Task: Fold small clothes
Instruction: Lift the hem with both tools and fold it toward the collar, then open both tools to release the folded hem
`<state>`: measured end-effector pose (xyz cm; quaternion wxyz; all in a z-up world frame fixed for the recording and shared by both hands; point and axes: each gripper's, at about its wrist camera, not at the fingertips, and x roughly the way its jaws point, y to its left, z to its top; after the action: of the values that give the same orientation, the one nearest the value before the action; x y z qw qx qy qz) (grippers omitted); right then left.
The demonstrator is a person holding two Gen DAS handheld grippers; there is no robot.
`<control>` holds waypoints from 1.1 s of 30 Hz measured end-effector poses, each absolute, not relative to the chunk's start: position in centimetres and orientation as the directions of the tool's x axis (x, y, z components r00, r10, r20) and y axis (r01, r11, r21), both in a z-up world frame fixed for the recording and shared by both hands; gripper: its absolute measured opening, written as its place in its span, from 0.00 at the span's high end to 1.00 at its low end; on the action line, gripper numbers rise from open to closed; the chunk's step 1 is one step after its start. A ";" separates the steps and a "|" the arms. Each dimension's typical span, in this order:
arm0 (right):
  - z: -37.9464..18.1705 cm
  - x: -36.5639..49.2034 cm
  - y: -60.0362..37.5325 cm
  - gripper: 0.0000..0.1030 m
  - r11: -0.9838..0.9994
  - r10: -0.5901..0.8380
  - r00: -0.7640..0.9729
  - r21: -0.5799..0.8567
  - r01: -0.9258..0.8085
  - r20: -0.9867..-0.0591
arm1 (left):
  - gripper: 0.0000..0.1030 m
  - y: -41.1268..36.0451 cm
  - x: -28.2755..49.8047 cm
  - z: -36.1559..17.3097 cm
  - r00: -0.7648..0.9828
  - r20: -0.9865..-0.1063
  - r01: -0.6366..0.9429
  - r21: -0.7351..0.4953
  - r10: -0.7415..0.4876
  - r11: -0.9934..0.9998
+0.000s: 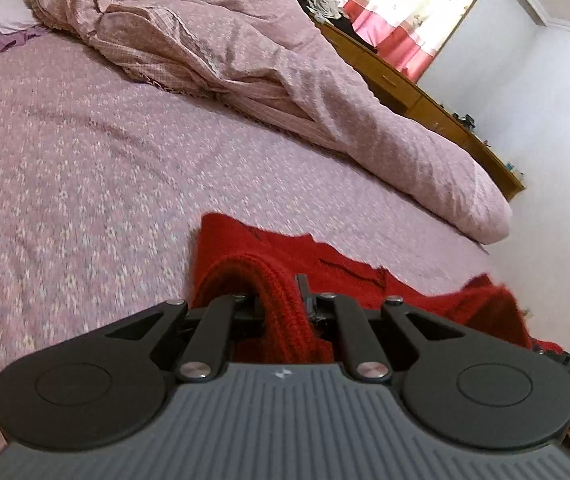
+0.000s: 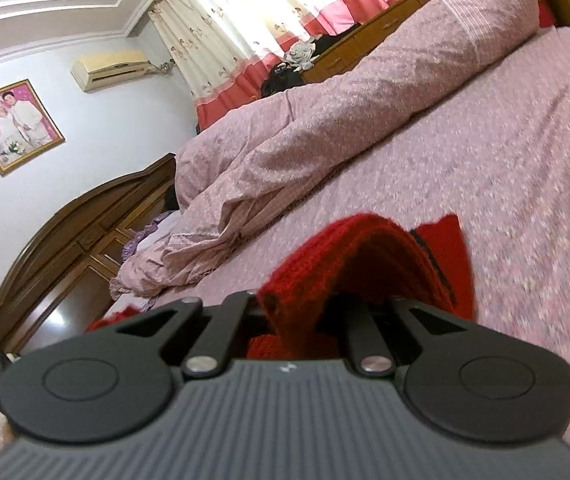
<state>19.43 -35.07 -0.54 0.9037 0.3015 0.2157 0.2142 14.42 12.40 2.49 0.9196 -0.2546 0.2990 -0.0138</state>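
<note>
With both grippers clamped onto the same red knit, the main worry is honestly the grip itself. The left gripper is pressed together on a bunched ribbed edge in the lower middle of its frame, and the right gripper is pinching a similar thick fold, lower middle of its own view. The rest of the knit trails flat on the bed just beyond the fingers, right of center in the left view. Chunky knit like this stretches and can creep out of a narrow pinch, so if one side slips mid-carry the fold would probably land crooked or bunch up. I'd also guess that uneven pull between the two hands would skew the edge, since each one seems to hold a wad rather than a clean corner. That rumpled duvet across the upper part of the frame isn't far off either, so an overshoot could drop the hem onto it.
</note>
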 end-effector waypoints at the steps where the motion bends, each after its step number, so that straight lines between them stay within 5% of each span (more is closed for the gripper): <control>1: -0.6 19.9 -35.0 0.91 0.732 0.510 0.819 0.632 -0.254 -0.262 | 0.89 12.6 15.1 2.3 0.821 -0.546 -0.133 -0.469 -0.168 0.873; 16: -7.2 27.3 -34.3 0.90 0.799 0.412 0.790 0.596 -0.075 -0.454 | 0.88 12.1 22.7 -2.8 0.735 -0.669 -0.151 -0.322 -0.112 0.935; 22: -7.2 26.2 -33.7 0.86 0.837 0.396 0.794 0.537 -0.106 -0.461 | 0.86 11.9 21.7 -1.6 0.728 -0.673 -0.084 -0.280 -0.133 0.956; 24: -6.5 25.5 -33.3 0.73 0.862 0.385 0.794 0.490 -0.128 -0.470 | 0.78 11.8 20.9 -0.9 0.731 -0.668 -0.064 -0.266 -0.136 0.962; 27: -5.6 24.4 -33.1 0.45 0.881 0.383 0.800 0.442 -0.167 -0.461 | 0.42 11.7 19.3 0.0 0.744 -0.660 -0.066 -0.232 -0.107 0.970; 33: -4.5 22.4 -33.7 0.42 0.908 0.364 0.811 0.367 -0.200 -0.458 | 0.30 11.6 16.9 1.3 0.775 -0.628 -0.033 -0.147 -0.067 0.989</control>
<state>22.35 -33.67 -4.54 0.9393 0.1528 0.2680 0.1499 16.85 11.61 1.34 0.9391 -0.0750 0.3353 -0.0090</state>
